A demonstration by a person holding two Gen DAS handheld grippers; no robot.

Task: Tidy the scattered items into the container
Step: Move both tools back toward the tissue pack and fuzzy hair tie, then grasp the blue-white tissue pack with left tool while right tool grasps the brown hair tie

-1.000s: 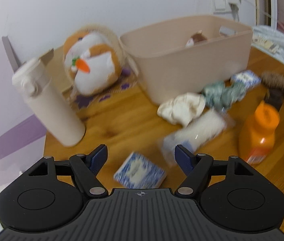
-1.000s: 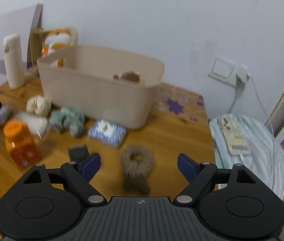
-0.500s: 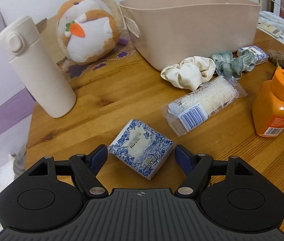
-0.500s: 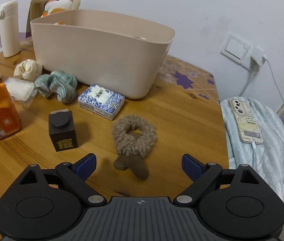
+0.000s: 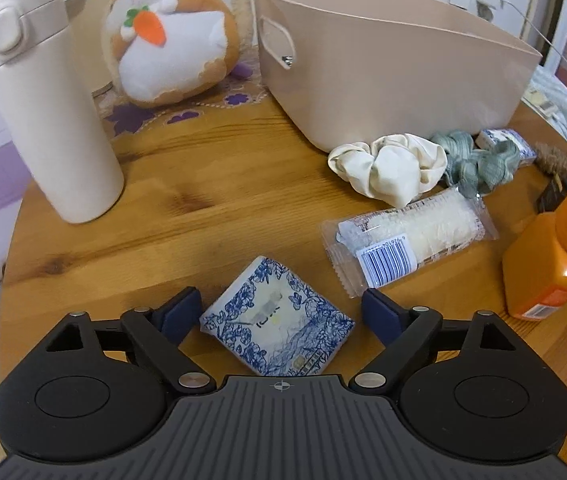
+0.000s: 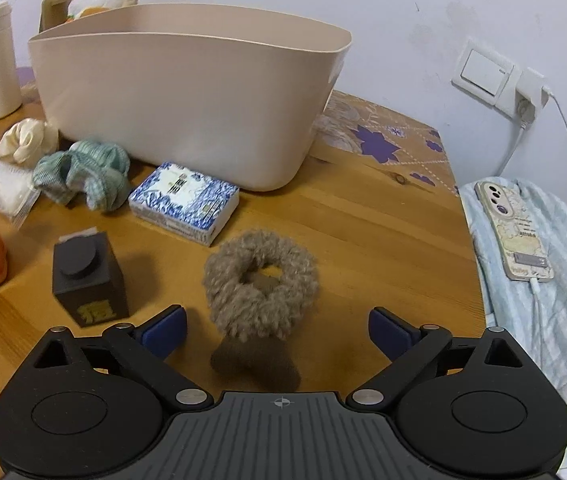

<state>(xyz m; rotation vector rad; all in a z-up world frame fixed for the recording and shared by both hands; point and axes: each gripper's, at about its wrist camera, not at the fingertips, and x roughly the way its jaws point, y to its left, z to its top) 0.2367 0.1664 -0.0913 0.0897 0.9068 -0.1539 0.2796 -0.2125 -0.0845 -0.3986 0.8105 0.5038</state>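
Observation:
A beige tub [image 5: 395, 80] [image 6: 187, 92] stands at the back of the wooden table. My left gripper [image 5: 281, 314] hangs low over a blue-and-white tissue pack [image 5: 277, 320]; its jaws are opening, the pack lies between them and the pads stay clear of it. My right gripper [image 6: 275, 330] is also opening, its jaws astride a brown fuzzy scrunchie [image 6: 261, 276] without touching it. A cream scrunchie [image 5: 389, 166], a green scrunchie [image 5: 479, 162], a wrapped white packet [image 5: 407, 236], an orange bottle [image 5: 551, 256], a second tissue pack [image 6: 185, 200] and a dark small box [image 6: 89, 278] lie scattered.
A cream flask [image 5: 43, 100] and a plush hamster [image 5: 171, 36] stand at the back left. A phone [image 6: 517, 232] charges on a striped cloth beyond the table's right edge. A wall socket [image 6: 499, 76] sits above it.
Both grippers have come down closer to the table and their jaws have spread wider. The tissue pack now lies between the left jaws, the brown scrunchie between the right.

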